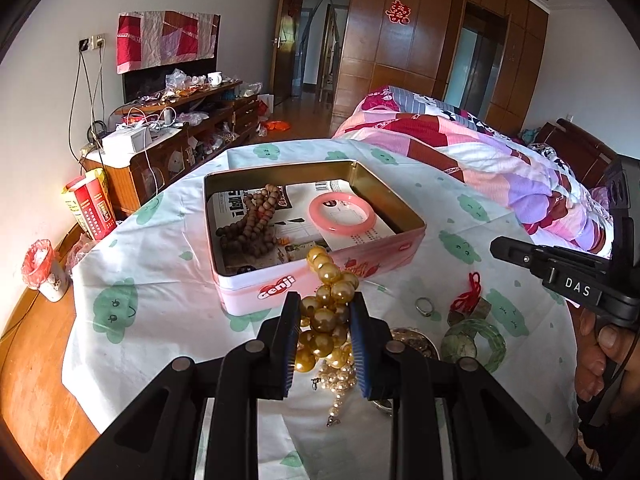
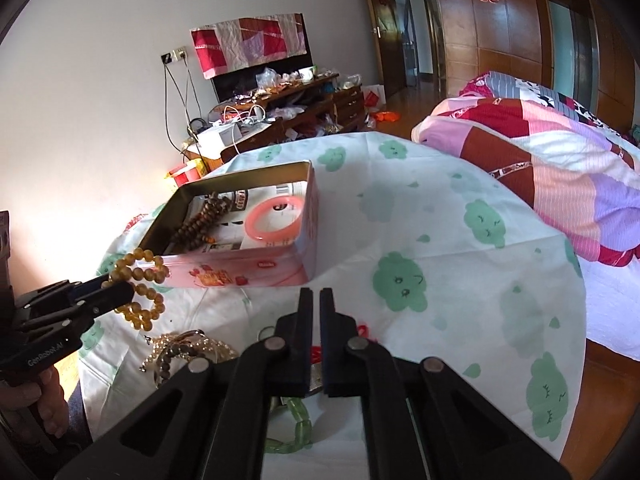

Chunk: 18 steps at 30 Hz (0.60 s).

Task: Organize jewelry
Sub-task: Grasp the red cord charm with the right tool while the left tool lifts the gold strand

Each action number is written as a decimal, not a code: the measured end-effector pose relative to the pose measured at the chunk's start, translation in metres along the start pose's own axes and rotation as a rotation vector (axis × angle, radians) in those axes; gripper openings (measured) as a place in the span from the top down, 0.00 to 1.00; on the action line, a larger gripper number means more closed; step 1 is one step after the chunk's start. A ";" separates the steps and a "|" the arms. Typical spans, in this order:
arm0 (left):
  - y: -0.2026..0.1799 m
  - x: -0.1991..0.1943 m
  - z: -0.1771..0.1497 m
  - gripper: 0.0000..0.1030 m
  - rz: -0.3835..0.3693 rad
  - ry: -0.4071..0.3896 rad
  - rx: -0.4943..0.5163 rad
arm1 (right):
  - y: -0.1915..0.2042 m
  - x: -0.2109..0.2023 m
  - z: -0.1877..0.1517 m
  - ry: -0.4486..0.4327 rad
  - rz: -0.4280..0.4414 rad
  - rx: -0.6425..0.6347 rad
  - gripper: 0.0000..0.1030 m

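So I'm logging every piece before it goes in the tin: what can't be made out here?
- Round metal dish of jewelry: left wrist view, mostly behind the left tongs, which grip the amber bead strand.
- Green glass bracelet: right wrist view, largely under the right tongs.
- Small silver ring: too small for detail.
- Pink rectangular tin: its near wall hides the floor's front part.

One tin (image 1: 320,276), two bead strings: brown (image 1: 256,220), amber (image 1: 330,312). Two bangles: pink (image 1: 342,214), green (image 1: 474,342). One ring (image 1: 424,306).
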<state>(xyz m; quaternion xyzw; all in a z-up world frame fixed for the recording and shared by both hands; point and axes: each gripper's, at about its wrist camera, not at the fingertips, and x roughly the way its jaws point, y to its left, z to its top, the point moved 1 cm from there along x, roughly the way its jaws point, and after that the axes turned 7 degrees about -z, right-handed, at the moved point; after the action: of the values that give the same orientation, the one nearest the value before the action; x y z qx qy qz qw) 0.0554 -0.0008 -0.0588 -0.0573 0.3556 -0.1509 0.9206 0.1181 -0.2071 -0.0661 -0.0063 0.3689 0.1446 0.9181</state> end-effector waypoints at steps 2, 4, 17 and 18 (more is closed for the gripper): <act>0.000 0.001 0.000 0.77 0.001 0.005 -0.001 | -0.001 0.000 0.000 -0.004 -0.007 0.001 0.95; 0.000 0.002 0.000 0.77 0.001 0.006 -0.004 | 0.000 0.006 -0.001 0.026 -0.019 -0.022 0.95; 0.005 0.019 -0.011 0.77 0.022 0.047 -0.004 | -0.019 0.037 -0.020 0.130 -0.100 0.000 0.45; 0.004 0.019 -0.012 0.77 0.023 0.045 -0.001 | -0.019 0.040 -0.019 0.137 -0.100 0.001 0.48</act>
<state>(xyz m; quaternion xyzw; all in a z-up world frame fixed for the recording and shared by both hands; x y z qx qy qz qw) 0.0621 -0.0027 -0.0805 -0.0503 0.3771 -0.1411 0.9139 0.1377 -0.2175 -0.1092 -0.0343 0.4303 0.0974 0.8968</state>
